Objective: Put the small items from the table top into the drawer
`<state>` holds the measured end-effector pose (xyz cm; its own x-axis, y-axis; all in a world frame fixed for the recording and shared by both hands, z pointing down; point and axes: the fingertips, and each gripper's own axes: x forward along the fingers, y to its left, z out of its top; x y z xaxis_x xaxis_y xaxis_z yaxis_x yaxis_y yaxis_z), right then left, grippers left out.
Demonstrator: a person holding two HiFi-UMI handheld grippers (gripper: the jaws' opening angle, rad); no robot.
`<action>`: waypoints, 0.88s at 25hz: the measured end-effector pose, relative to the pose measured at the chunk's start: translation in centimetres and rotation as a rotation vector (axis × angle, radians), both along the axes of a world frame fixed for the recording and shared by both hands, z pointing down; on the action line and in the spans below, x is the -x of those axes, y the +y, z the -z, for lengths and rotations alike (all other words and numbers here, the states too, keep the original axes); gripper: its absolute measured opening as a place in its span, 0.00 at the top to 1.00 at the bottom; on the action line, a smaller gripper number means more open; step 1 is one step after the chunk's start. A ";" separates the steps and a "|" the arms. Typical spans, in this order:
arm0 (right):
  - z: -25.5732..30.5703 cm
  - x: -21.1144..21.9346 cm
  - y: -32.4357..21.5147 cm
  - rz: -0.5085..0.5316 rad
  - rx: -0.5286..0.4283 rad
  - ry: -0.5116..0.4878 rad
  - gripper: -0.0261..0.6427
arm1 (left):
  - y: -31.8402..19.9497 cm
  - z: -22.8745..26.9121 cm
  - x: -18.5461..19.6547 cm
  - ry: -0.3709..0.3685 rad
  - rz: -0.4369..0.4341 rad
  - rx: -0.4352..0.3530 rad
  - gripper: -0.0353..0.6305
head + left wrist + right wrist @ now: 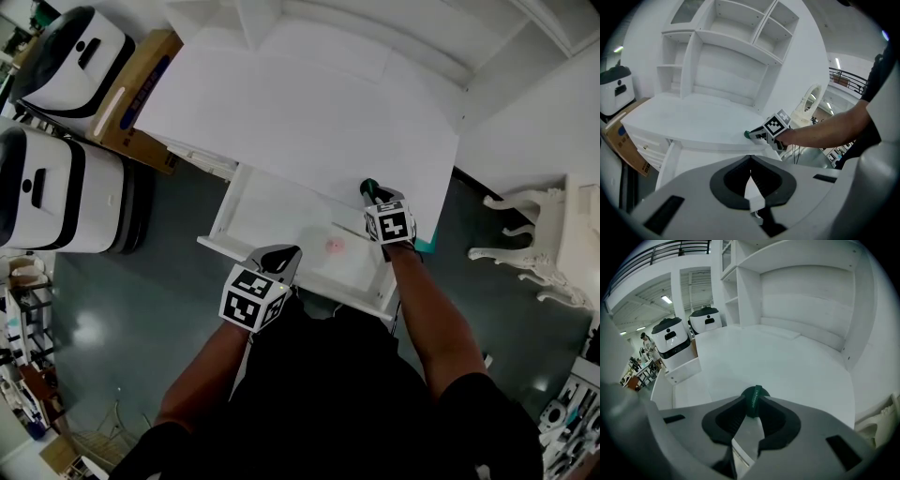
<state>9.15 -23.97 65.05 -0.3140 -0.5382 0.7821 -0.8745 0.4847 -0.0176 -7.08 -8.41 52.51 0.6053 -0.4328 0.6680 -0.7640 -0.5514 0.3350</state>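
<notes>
So the right gripper [368, 191] was sitting at the front edge of the white table top [300, 122], jaws clamped on a small dark green item [366, 186]. In the right gripper view you could see it clearly: the green thing [753, 398] was pinched edge-on right at the tips of the right gripper [753, 409], with some tiny print on it that I couldn't read. The drawer [272, 211] under the table top was pulled open, and a small pink item [334, 246] lay on its floor toward the right side, a bit below and to the left of the right gripper. The left gripper [285, 254] hung over the drawer's front edge, jaws pressed together with nothing in them. The left gripper view showed the tips of the left gripper [750, 161] meeting, and past them the other gripper's marker cube [776, 125] at the table edge, with white shelves [736, 47] rising behind the table. Off to the left on the floor stood two white machines [66, 56] and a cardboard box [141, 94].
</notes>
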 end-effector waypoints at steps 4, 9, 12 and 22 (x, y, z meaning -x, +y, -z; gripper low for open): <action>-0.5 -0.1 -0.1 -0.019 0.020 -0.013 0.85 | 0.0 -0.2 0.5 -0.003 0.011 0.008 0.94; -0.6 -0.4 -0.2 -0.048 0.031 -0.047 0.85 | -0.2 -0.3 0.6 0.001 0.019 0.007 0.94; -0.7 -0.4 -0.1 -0.035 0.025 -0.045 0.85 | -0.2 -0.2 0.5 0.000 0.015 0.004 0.94; -0.2 -0.2 0.3 -0.016 0.008 -0.021 0.92 | 0.2 -0.3 0.1 0.006 -0.004 0.010 0.94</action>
